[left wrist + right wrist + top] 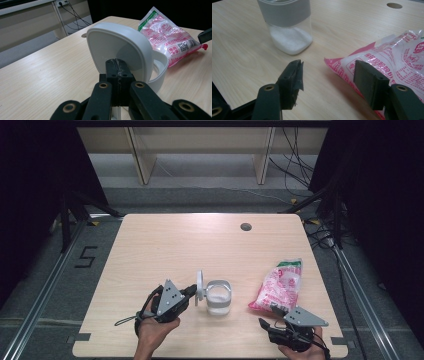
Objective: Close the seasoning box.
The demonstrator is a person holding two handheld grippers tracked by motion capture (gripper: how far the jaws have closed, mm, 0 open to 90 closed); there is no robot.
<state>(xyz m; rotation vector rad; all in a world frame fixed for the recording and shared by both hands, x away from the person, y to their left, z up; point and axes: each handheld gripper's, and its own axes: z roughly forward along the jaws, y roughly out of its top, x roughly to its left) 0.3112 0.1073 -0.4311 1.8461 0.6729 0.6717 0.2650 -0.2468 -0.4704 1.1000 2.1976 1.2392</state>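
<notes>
The white lid point(117, 47) of the container point(218, 297) stands tilted up on edge, hinged at the container's rim. The 2 jaws of the left gripper point(117, 67) are pressed together on the lid's near edge, with the lid's flat face directly ahead of the jaw tips. The container, a clear body with a grey collar, sits just beyond the lid and holds a white granular layer at its bottom point(290, 40).

The right gripper point(327, 72) has its 2 jaws standing apart with nothing between the pads. The container lies ahead of its one jaw, well clear of the tip. A pink-and-white printed bag point(392, 60) lies flat on the table point(165, 245), its near corner reaching into the gap ahead of the jaws and passing behind the other jaw. Contact between that jaw and the bag cannot be determined.
</notes>
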